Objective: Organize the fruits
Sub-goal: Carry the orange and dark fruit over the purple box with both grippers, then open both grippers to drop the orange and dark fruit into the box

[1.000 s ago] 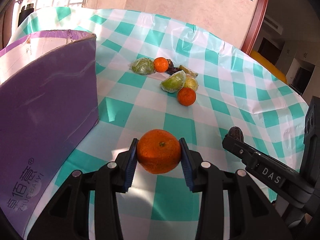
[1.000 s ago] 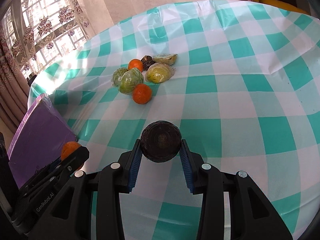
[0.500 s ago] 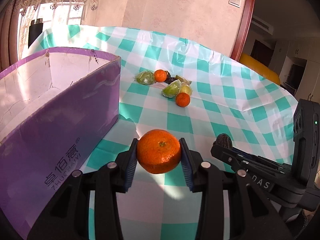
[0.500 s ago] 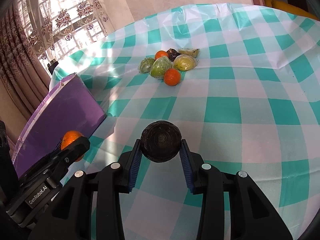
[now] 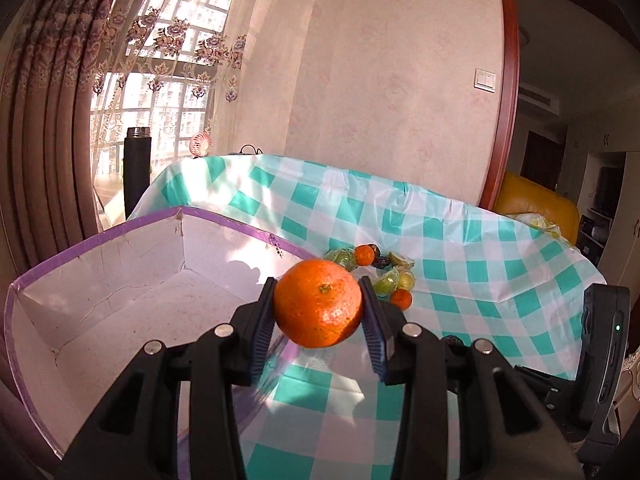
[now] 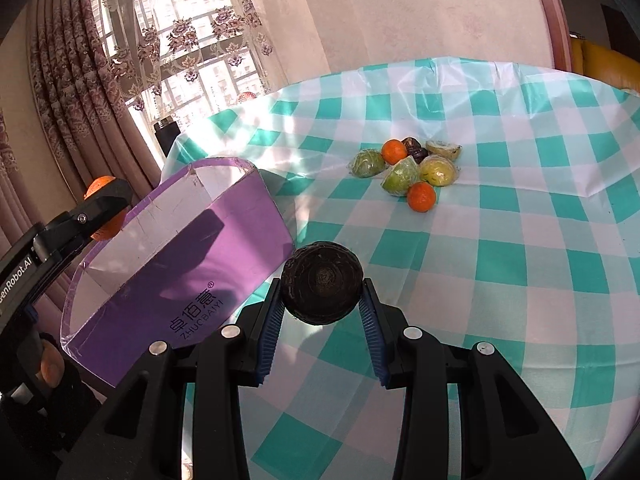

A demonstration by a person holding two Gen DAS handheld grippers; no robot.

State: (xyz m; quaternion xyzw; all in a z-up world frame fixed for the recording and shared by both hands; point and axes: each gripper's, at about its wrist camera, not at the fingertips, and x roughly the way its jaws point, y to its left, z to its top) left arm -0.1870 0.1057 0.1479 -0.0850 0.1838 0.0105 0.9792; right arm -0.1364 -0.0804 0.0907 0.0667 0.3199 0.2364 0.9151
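- Left wrist view: the left gripper (image 5: 319,312) is clamped on an orange (image 5: 319,304); both blue pads press its sides.
- The orange hangs at the near right rim of the purple box (image 5: 120,272), above the rim's edge. The box's white interior shows no fruit in the visible part.
- Right wrist view: the right gripper (image 6: 322,300) is clamped on a dark round fruit (image 6: 322,282), its rough, ringed end facing the camera.
- The dark round fruit is held off the checked tablecloth (image 6: 500,280), just beside the right corner of the purple box.
- Same view: the left gripper appears at the left edge, with its orange partly visible behind one finger, at the box's far left side.
- Fruit pile (image 6: 412,172): two small oranges, several plastic-wrapped green fruits and a dark item lie grouped on the tablecloth, well apart from the box.
- Background: patterned curtains (image 6: 80,92) hang before a bright window.
- A dark cylindrical bottle (image 5: 137,172) stands beyond the table's far edge.
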